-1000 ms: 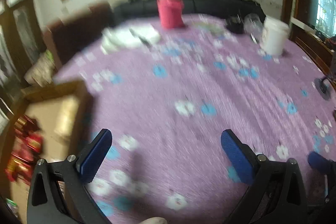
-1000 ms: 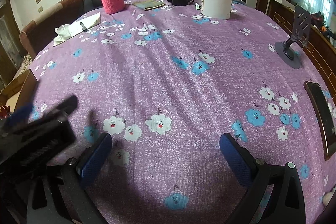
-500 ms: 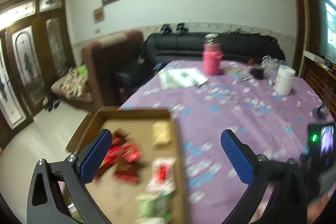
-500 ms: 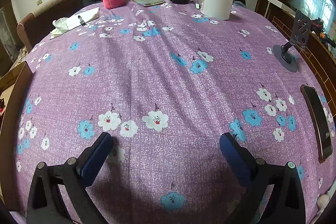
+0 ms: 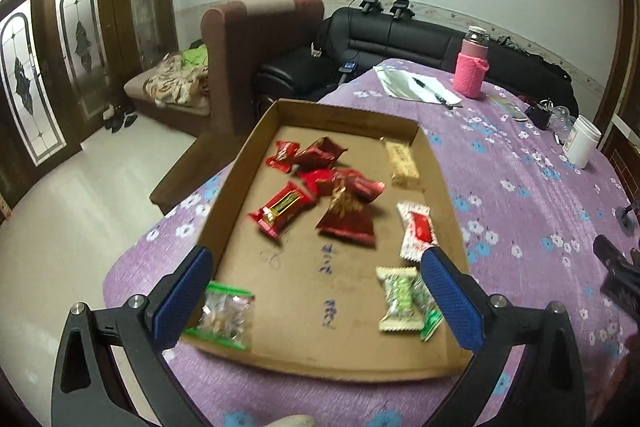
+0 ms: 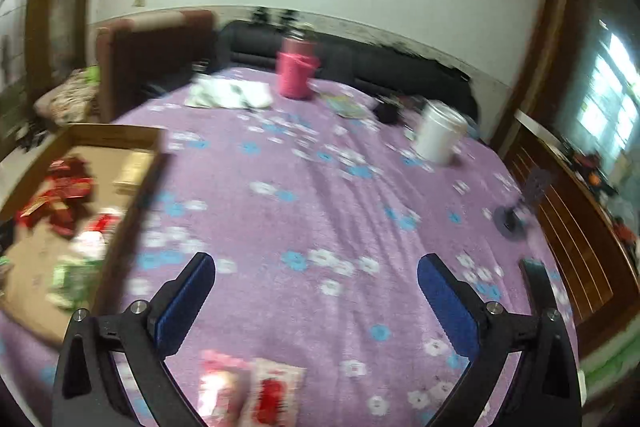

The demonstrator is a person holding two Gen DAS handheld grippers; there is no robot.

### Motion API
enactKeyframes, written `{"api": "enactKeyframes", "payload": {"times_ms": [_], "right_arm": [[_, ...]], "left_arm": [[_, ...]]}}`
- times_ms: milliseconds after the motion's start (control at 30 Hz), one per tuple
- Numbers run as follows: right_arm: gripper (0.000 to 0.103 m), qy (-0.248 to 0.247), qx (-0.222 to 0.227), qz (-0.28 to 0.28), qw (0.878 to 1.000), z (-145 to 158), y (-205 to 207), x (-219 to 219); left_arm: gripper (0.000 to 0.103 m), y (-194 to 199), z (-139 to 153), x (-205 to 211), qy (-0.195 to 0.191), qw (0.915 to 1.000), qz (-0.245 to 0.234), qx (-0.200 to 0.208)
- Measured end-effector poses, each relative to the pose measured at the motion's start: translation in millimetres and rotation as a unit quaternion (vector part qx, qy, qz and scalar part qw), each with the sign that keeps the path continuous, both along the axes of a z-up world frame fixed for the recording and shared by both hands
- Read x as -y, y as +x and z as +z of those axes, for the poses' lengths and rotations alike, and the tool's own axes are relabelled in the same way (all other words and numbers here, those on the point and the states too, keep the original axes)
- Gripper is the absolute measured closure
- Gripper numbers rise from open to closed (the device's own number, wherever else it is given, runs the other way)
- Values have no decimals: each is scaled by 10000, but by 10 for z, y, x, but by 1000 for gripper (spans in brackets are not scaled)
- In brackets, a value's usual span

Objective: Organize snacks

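A shallow cardboard tray (image 5: 352, 113) lies on the purple flowered tablecloth and holds several wrapped snacks: red packets (image 5: 282, 209), a beige bar (image 5: 403, 158), a red-and-white packet (image 5: 417, 229), a green-and-white packet (image 5: 400, 297) and a clear bag (image 5: 224, 313). My left gripper (image 5: 316, 297) is open and empty above the tray's near end. My right gripper (image 6: 316, 303) is open and empty over the cloth, right of the tray (image 6: 116, 135). Two red-and-white snack packets (image 6: 250, 389) lie on the cloth below it, blurred.
A pink-sleeved bottle (image 5: 472, 67), papers with a pen (image 5: 416, 87) and a white jar (image 5: 582, 141) stand at the table's far side. A black phone stand (image 6: 516, 211) and a dark phone (image 6: 540, 283) lie at the right. A brown armchair (image 5: 248, 39) and floor lie left of the table.
Both grippers have lifted and tilted up. The left view swung left from the bare cloth to over the snack tray. The right view now shows the tray and two packets below.
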State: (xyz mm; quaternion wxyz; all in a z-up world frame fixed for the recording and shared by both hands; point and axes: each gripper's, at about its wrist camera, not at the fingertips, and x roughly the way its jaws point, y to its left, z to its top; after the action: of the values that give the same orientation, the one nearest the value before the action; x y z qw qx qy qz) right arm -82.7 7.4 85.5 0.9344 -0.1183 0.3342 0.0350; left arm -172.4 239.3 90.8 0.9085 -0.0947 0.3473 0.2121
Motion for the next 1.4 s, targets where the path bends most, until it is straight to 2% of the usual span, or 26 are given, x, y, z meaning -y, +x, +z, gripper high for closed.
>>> {"api": "enactKeyframes", "payload": {"times_ms": [100, 200, 333, 400, 500, 633, 800, 867, 1133, 1400], "right_arm": [[1, -125, -728, -701, 9948, -411, 433, 483], [1, -69, -1330, -913, 9869, -775, 657, 823], [1, 452, -1309, -915, 9861, -816, 645, 999], [1, 1044, -1265, -1200, 9791, -849, 578, 1123], [1, 927, -1295, -1293, 9787, -864, 559, 1102], [1, 914, -1290, -1299, 9788, -868, 549, 1083], [1, 914, -1290, -1299, 9789, -870, 552, 1083], [1, 915, -1291, -1299, 9788, -867, 555, 1092], [1, 915, -1290, -1299, 9788, -868, 554, 1095], [1, 915, -1290, -1300, 9788, -867, 554, 1098]], "left_arm": [[0, -78, 10, 10, 71, 9999, 27, 89], [0, -91, 21, 10, -11, 9999, 7, 128], [0, -101, 50, 22, -48, 9998, -16, 177], [0, -123, 67, 25, 6, 9997, -68, 217], [0, -127, 69, 28, 90, 9995, -6, 309], [0, -159, 69, 43, 3, 9992, -88, 378], [0, -318, 97, -238, 102, 9983, 174, 550], [0, -328, 74, -408, 23, 9978, 306, 587], [0, -148, -77, -625, -382, 9985, 188, 355], [0, -40, -96, -481, -298, 9995, -109, 80]]}}
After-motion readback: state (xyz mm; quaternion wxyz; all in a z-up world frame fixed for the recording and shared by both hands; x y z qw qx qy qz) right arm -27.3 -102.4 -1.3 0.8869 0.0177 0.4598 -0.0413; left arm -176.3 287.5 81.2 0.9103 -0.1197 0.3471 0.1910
